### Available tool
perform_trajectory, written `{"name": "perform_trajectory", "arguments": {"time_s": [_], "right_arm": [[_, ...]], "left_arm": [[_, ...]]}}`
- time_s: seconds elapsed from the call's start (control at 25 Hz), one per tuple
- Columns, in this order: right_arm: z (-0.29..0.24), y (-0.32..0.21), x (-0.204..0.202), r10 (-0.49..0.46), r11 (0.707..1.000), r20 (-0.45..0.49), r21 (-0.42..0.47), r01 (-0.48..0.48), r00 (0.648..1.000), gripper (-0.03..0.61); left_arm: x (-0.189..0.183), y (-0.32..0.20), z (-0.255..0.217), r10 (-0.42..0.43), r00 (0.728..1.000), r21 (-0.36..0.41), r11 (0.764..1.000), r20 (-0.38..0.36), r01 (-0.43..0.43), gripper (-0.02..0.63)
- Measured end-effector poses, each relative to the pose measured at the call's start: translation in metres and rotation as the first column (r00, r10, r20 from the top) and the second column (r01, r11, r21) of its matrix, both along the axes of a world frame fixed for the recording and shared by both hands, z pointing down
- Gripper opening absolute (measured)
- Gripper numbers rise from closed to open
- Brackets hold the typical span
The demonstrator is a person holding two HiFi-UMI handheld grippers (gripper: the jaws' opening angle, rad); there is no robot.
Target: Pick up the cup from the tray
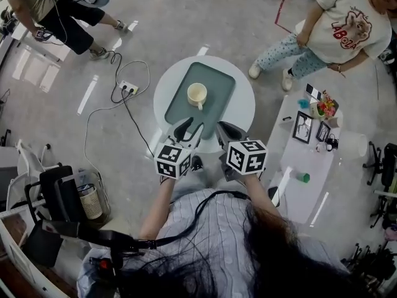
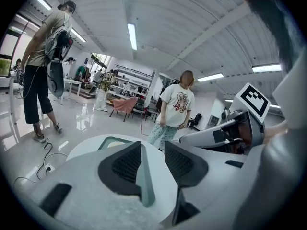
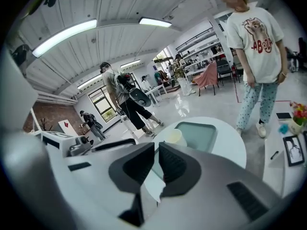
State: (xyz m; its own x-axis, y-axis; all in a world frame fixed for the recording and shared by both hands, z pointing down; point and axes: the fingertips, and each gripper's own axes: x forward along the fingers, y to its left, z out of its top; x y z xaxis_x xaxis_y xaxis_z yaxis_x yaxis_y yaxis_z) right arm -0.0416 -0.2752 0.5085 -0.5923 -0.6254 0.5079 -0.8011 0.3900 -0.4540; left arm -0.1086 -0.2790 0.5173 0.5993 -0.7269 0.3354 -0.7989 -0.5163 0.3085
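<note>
A cream cup (image 1: 197,94) with a handle stands upright on a green tray (image 1: 218,102) on a round white table (image 1: 245,112). Both grippers hover over the table's near edge, short of the tray. My left gripper (image 1: 189,130) has its jaws a little apart with nothing between them. In the left gripper view (image 2: 152,144) its left jaw hides most of the tray (image 2: 108,140). My right gripper (image 1: 227,131) has its jaws together and empty. In the right gripper view (image 3: 156,145) the cup (image 3: 174,136) shows just beyond the jaws on the tray (image 3: 200,135).
A person (image 1: 340,27) stands beyond the table at the right, another (image 1: 59,11) at the far left. A power strip (image 1: 128,88) and cables lie on the floor at the left. A long white side table (image 1: 304,166) with picture frames and flowers is on the right.
</note>
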Motion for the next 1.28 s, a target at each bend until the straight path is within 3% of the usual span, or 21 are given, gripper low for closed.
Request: {"name": "perform_trajectory", "arguments": {"time_s": [0.48,0.76,1.08,1.28], "right_arm": [[0.005,-0.015,0.004,0.029,0.999,-0.023,-0.018,-0.029,0.999,0.046],[0.013,-0.029,0.006,-0.002,0.999,-0.034,-0.039,0.001,0.999,0.046],[0.022,-0.067,0.013,-0.073,0.995,-0.049,-0.067,0.069,0.996,0.046],[0.028,-0.09,0.022,-0.128,0.989,-0.057,-0.088,0.123,0.99,0.046]], "left_arm": [[-0.004,-0.017,0.02,0.01,1.0,-0.048,0.999,-0.005,-0.01,0.152],[-0.005,-0.03,0.038,-0.018,1.0,-0.083,0.996,0.018,0.02,0.181],[-0.005,-0.06,0.071,-0.115,0.993,-0.135,0.984,0.028,0.118,0.212],[-0.002,-0.081,0.094,-0.179,0.98,-0.15,0.97,0.086,0.19,0.26]]}}
